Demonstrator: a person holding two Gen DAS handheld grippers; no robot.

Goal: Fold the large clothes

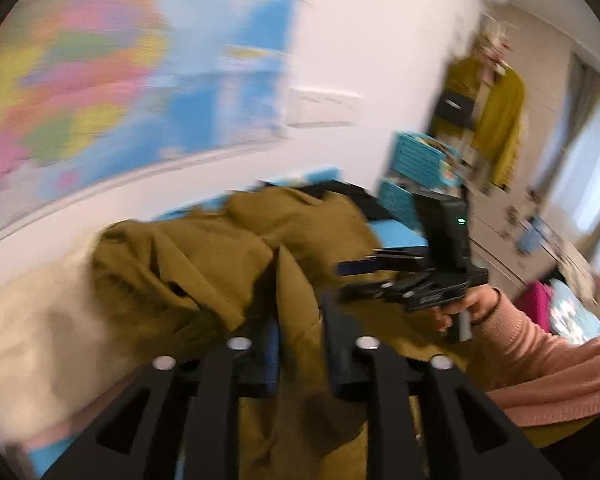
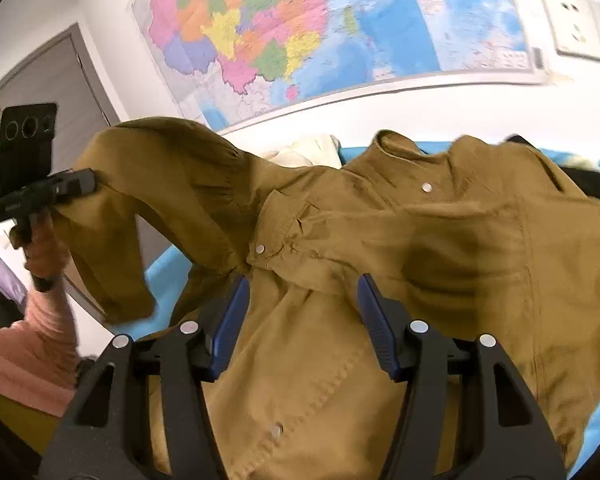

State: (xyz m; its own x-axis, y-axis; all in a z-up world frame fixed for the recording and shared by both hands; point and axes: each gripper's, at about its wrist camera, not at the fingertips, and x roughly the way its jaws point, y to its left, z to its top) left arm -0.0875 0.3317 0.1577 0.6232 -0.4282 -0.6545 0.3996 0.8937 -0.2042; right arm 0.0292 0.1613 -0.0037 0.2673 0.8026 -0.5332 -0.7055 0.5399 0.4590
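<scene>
A large mustard-brown shirt [image 2: 440, 232] with snap buttons lies spread on a blue sheet [image 2: 168, 268]. My left gripper [image 1: 298, 320] is shut on a fold of the shirt [image 1: 204, 252]; in the right wrist view it [image 2: 80, 184] holds the sleeve [image 2: 148, 184] lifted at the left. My right gripper [image 2: 302, 292] is open just above the shirt front, its blue pads [image 2: 374, 320] apart with nothing between them. It also shows in the left wrist view [image 1: 360, 268], hovering over the cloth.
A coloured wall map [image 2: 300, 28] hangs behind the bed. A cream garment [image 1: 40, 320] lies at the left, a black one [image 2: 588, 184] at the far right. A door [image 2: 52, 92], a hanging yellow jacket [image 1: 496, 120] and blue boxes [image 1: 416, 160] stand around.
</scene>
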